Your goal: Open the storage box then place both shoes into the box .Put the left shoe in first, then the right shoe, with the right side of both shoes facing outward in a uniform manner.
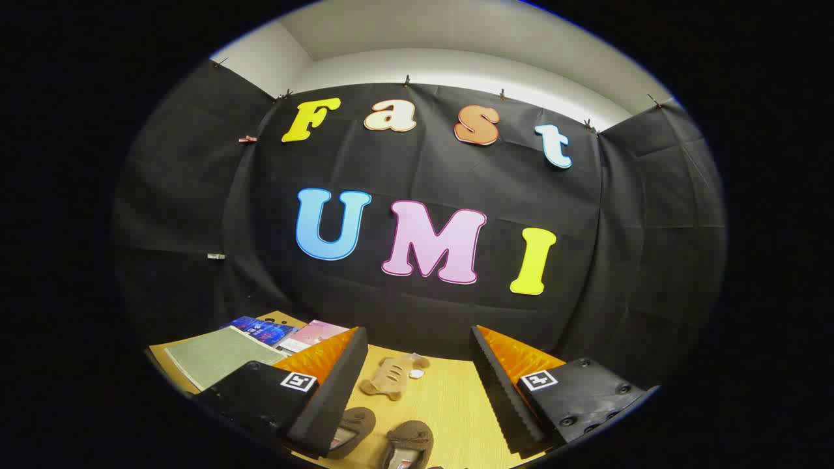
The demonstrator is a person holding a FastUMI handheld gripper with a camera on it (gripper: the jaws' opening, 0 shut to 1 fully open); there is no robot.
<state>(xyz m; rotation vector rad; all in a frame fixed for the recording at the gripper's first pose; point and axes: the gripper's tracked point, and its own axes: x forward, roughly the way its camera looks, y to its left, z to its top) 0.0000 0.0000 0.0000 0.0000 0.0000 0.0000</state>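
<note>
The gripper [417,391] hangs above a wooden table [449,404] with its fingers spread wide apart and nothing between the pads. Taking the table as the landmark: two brown shoes [381,440] lie on its near part, low between the fingers. The one nearer the left finger is partly hidden behind that finger's tip, and the other [409,443] sits just beside it, toward the middle of the gap. Farther along the table, beyond the shoes and between the fingers, lies a small tan plush toy [391,378] with a little white piece [416,373] at its side. On the table's far left part, beyond the left finger, rest a green mat [215,355] and a few booklets [287,332].
</note>
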